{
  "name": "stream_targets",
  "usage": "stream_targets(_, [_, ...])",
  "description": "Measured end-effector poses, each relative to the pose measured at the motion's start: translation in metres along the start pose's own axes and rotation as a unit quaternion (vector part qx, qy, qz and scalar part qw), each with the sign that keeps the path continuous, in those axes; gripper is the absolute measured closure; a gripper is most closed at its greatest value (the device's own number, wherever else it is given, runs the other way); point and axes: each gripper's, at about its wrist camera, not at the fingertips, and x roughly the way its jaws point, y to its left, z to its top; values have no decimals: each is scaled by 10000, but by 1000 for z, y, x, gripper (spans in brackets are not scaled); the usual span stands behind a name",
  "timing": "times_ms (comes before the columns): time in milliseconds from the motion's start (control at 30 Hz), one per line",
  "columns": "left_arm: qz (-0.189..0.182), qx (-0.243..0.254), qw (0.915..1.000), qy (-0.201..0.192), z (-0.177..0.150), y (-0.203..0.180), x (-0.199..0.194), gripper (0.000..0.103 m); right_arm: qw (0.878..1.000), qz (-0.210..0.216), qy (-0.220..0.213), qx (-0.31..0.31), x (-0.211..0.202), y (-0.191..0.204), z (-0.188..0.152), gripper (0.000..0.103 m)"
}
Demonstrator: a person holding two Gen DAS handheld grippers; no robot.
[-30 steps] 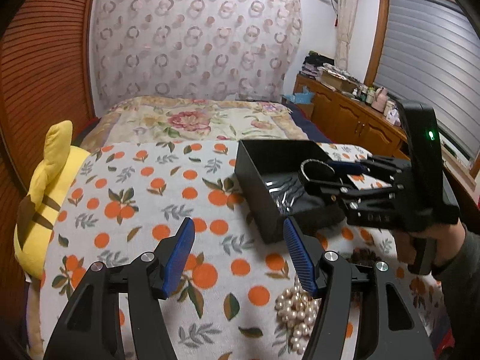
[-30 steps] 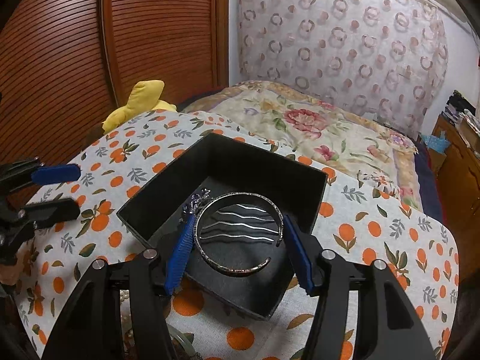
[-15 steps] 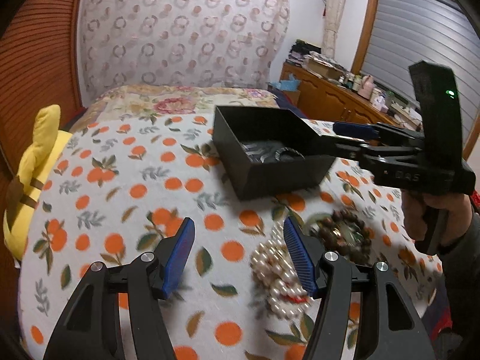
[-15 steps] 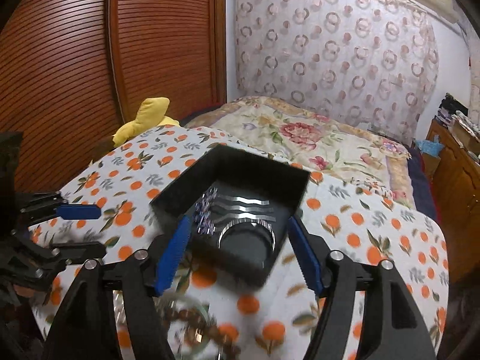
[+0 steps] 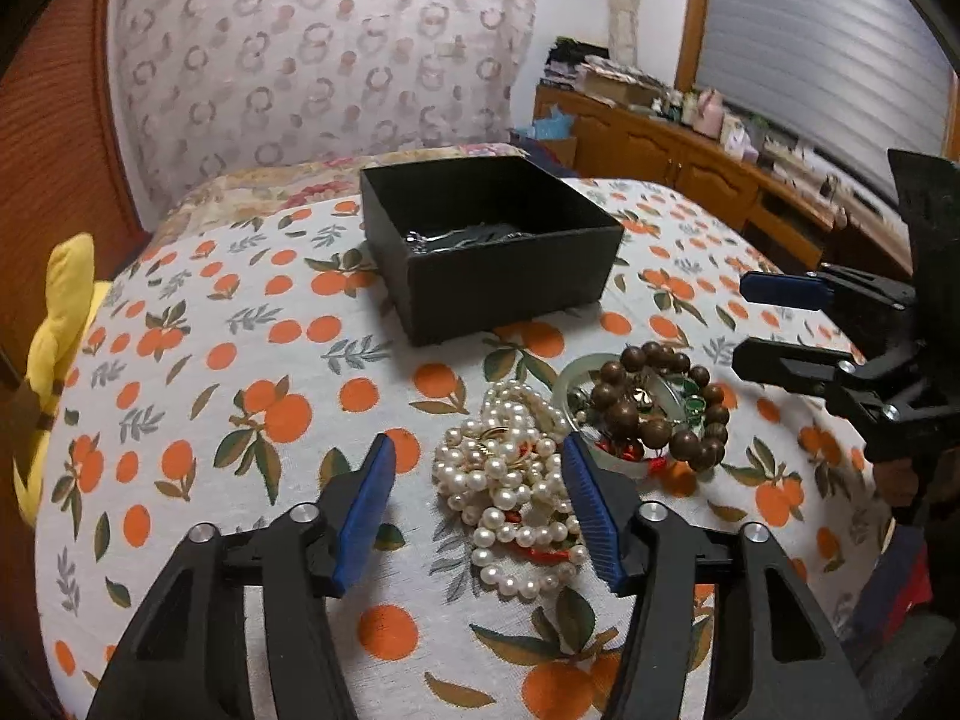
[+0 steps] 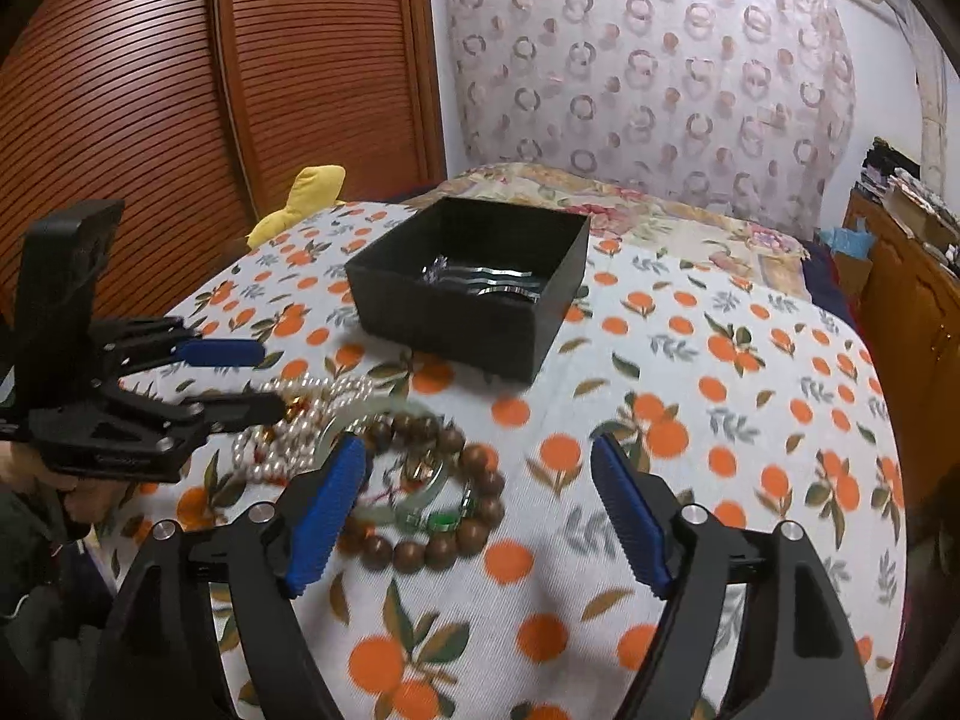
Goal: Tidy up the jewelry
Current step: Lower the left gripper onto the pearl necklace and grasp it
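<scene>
A black open box [image 5: 498,252] stands on the orange-print cloth and holds silver jewelry [image 6: 486,285]; it also shows in the right wrist view [image 6: 456,324]. In front of it lie a pearl necklace pile [image 5: 510,480], a brown wooden bead bracelet [image 5: 660,408] and a pale jade bangle [image 6: 414,498]. My left gripper [image 5: 480,504] is open and empty, just above the pearls. My right gripper [image 6: 480,516] is open and empty, over the bead bracelet [image 6: 444,540]. The right gripper also shows at the right edge of the left wrist view [image 5: 774,324].
A yellow plush toy [image 5: 54,348] lies at the cloth's left edge. Wooden slatted doors [image 6: 180,90] stand at the left, a patterned curtain [image 5: 312,60] behind the bed, and a cluttered wooden sideboard [image 5: 720,168] at the right.
My right gripper let the silver bangle go into the box and drew back toward the near jewelry. My left gripper moved right, over the pearls.
</scene>
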Motion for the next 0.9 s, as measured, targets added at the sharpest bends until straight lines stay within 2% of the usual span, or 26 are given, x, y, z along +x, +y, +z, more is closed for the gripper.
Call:
stream_targets(433, [163,437,9987,189,6,-10,9,80,9999,92,60,-6,-1,9,-9,23])
stream_targets(700, [98,273,9994,176,-2,6,1,81,9999,97,128,-8,2,11,-13,23])
stream_targets(900, [413,197,9986,256,-12,24,-6,80,9998,71,155,-82,3,14,-14,23])
